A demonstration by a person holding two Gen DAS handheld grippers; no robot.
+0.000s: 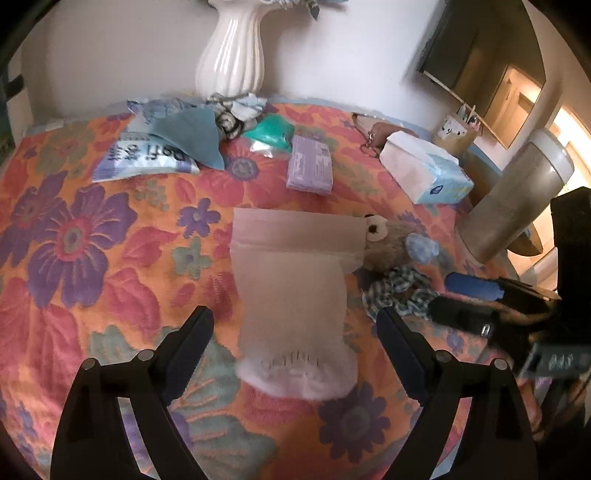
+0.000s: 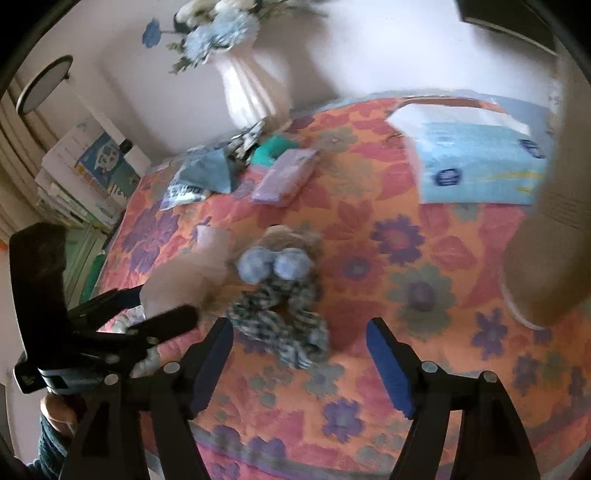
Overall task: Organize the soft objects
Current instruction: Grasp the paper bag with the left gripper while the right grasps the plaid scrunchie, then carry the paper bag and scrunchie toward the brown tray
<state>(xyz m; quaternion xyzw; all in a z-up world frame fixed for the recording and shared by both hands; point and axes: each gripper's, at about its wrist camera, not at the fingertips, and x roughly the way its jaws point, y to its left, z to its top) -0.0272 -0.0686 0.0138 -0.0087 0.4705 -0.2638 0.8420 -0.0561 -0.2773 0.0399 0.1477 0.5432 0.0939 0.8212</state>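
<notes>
Nearest the lens, left wrist view: the left gripper [image 1: 295, 328], jaws spread wide, nothing pinched. A pale beige sock [image 1: 291, 295] lies flat between the two fingers, toe end toward the camera with faint lettering on it, cuff end away. Pads clear of the fabric on both sides.

Right wrist view: the right gripper [image 2: 299, 343], jaws likewise parted and empty. Just beyond its fingertips lies a small plush bear [image 2: 280, 266], head away, two blue fuzzy feet toward the lens, checked blue-and-white cloth bunched below them. Not touching the pads.

Both soft items rest on the floral tablecloth [image 1: 92, 258], side by side, the bear touching the sock's cuff edge.

Left view only: the bear's face with dark nose, a brown pouch [image 1: 384, 129] behind the tissue pack [image 1: 424, 170], a tall grey cylinder [image 1: 517, 206] at the table's right edge, and the right gripper coming in from the right.

Right view only: blue and white flowers [image 2: 214, 26] in the white ribbed vase [image 2: 255, 88], stacked papers [image 2: 85, 170] beyond the table's left edge, a hand in a dark sleeve [image 2: 55, 413] under the left gripper.

Both views: a purple packet [image 1: 310, 166], a teal packet [image 1: 273, 129], a blue cloth [image 1: 192, 136] on a printed wipes pack [image 1: 147, 155], all well apart from the sock.
</notes>
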